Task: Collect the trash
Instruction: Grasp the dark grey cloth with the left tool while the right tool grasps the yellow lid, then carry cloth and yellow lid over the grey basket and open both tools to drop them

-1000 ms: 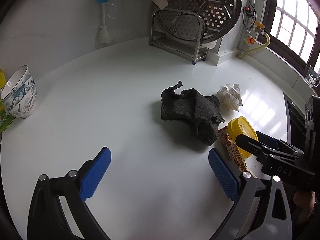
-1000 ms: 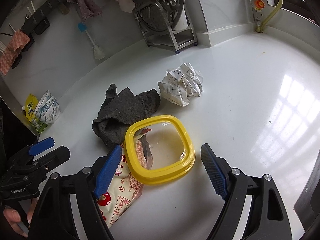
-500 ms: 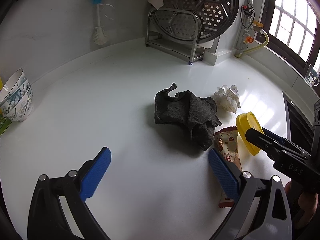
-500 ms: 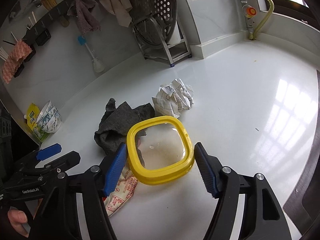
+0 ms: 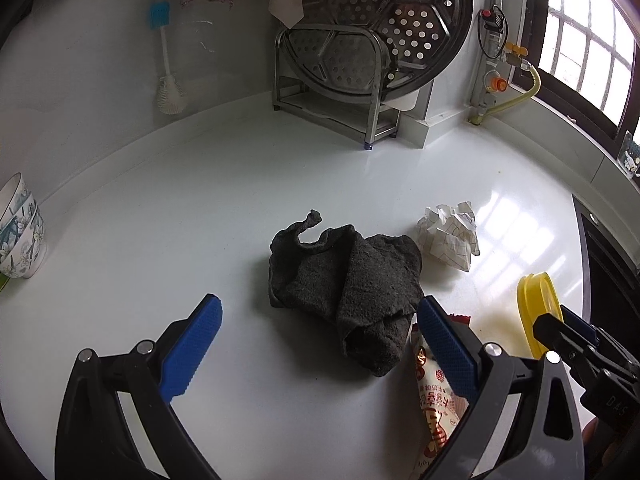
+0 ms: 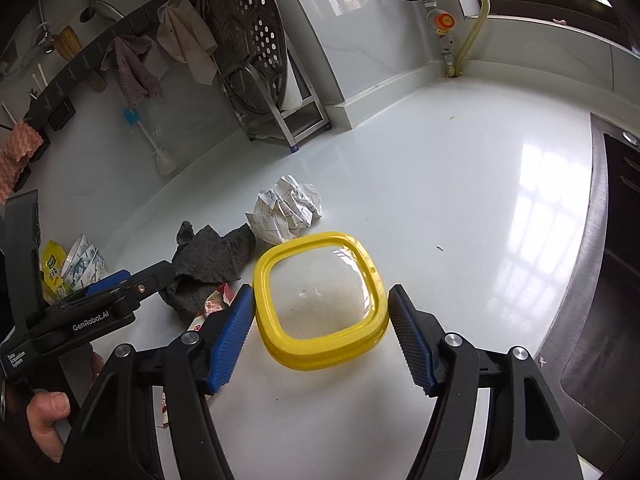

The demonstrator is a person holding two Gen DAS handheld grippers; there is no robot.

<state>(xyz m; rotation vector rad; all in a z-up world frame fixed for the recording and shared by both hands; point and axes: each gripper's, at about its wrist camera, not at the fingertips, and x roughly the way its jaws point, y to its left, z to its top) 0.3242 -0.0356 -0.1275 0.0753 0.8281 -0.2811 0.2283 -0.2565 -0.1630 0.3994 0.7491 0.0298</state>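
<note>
A yellow-rimmed clear lid [image 6: 320, 346] sits between the blue pads of my right gripper [image 6: 320, 312], which is shut on it and holds it tilted above the white counter. The left wrist view shows that lid [image 5: 536, 304] edge-on at the right. My left gripper [image 5: 320, 320] is open and empty, just short of a crumpled dark grey cloth [image 5: 344, 280]. A red and white snack wrapper [image 5: 434, 400] lies beside the cloth, partly behind the left gripper's right finger. A ball of crumpled paper [image 5: 450, 236] rests behind the cloth.
A metal rack with a perforated steamer plate [image 5: 360, 40] stands at the back wall, with a dish brush [image 5: 166, 72] beside it. Stacked bowls [image 5: 18, 236] sit at the far left. A black stove [image 6: 616, 240] borders the counter on the right.
My right gripper closed on the yellow lid and raised it off the wrapper, tilting it. My left gripper slid nearer the cloth and stayed open.
</note>
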